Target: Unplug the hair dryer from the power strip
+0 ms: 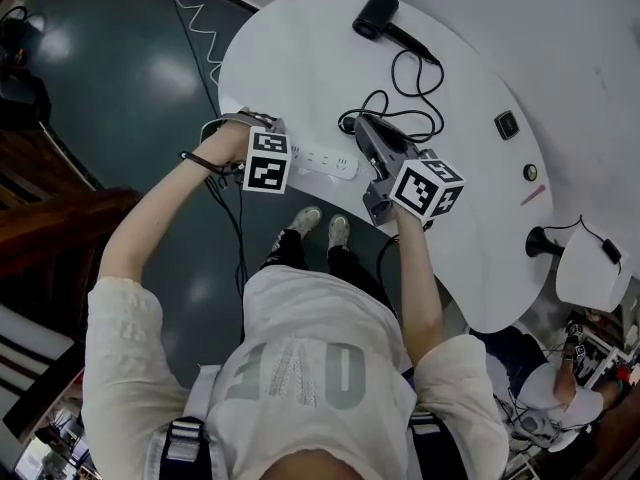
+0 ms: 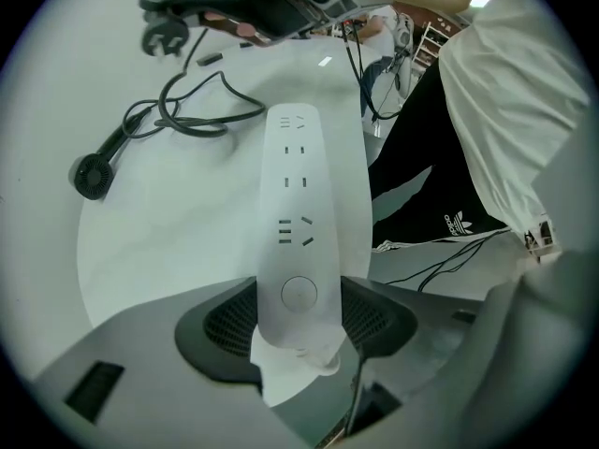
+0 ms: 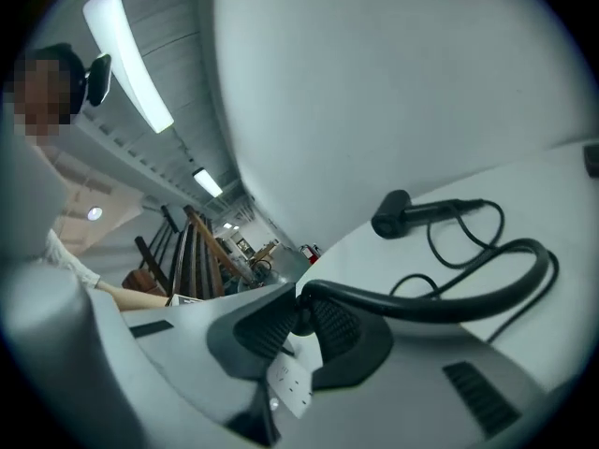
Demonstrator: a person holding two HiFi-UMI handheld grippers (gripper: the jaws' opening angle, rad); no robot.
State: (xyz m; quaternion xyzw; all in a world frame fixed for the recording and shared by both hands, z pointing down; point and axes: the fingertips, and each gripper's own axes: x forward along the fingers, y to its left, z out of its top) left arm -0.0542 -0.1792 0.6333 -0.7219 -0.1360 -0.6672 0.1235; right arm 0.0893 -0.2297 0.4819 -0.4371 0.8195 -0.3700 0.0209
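Note:
A white power strip (image 1: 325,159) lies near the front edge of the white table (image 1: 300,58). My left gripper (image 1: 264,140) points straight down and is shut on the strip's (image 2: 298,204) switch end, pads (image 2: 374,321) against both sides. Every socket I can see on it is bare. My right gripper (image 1: 363,128) hangs just above the strip's other end, shut on the hair dryer's black plug (image 3: 301,321), which is out of the strip (image 3: 285,382). The plug (image 2: 167,37) hangs in the air. Its cord (image 1: 410,88) loops back to the black hair dryer (image 1: 377,15) lying at the far side.
A black square insert (image 1: 507,125) and a round one (image 1: 530,172) sit in the tabletop to the right. A white chair with a black headset (image 1: 590,263) stands beyond the table's right end. A white coiled cable (image 1: 200,30) runs over the dark floor on the left.

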